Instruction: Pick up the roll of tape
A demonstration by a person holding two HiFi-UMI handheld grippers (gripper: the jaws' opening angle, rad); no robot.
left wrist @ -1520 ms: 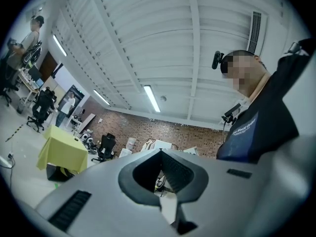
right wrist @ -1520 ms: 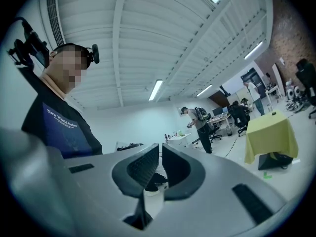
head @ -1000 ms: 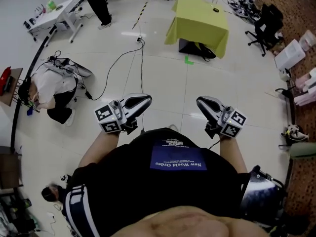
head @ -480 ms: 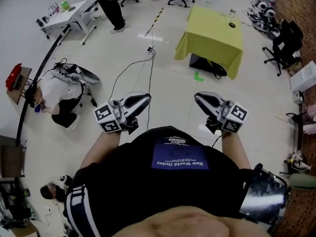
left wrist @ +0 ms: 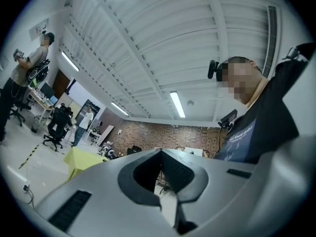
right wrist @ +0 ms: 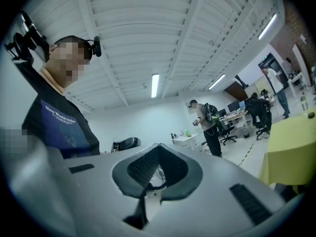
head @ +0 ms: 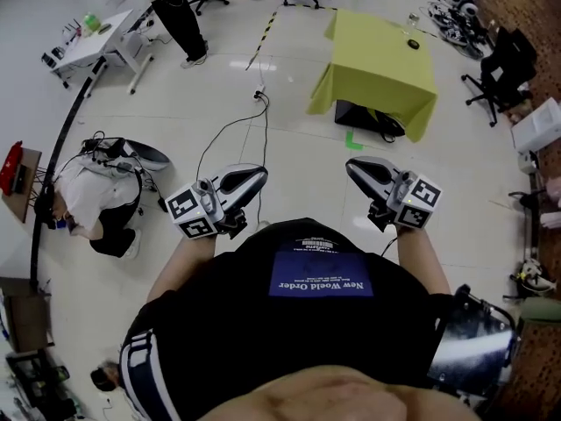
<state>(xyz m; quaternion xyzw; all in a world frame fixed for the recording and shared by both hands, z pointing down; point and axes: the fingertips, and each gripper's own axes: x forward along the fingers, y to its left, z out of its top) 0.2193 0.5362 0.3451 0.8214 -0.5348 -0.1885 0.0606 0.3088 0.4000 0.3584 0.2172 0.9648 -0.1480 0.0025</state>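
Observation:
A small dark ring, probably the roll of tape, lies on the yellow-green table far ahead across the floor. I cannot make out more of it at this distance. My left gripper and right gripper are held in front of the person's chest, well short of the table. Both point toward it. In the left gripper view the left gripper is shut with nothing between its jaws. The right gripper is shut and empty too. The table shows as a yellow patch in the left gripper view and at the right edge of the right gripper view.
A person crouches on the floor at the left. A black cable snakes over the tiles ahead. A dark box sits under the table, with a green floor mark before it. Office chairs stand at the right, a white desk at the far left.
The floor and table have slid through the head view as the person walks on. Both grippers keep their places before the chest, shut throughout.

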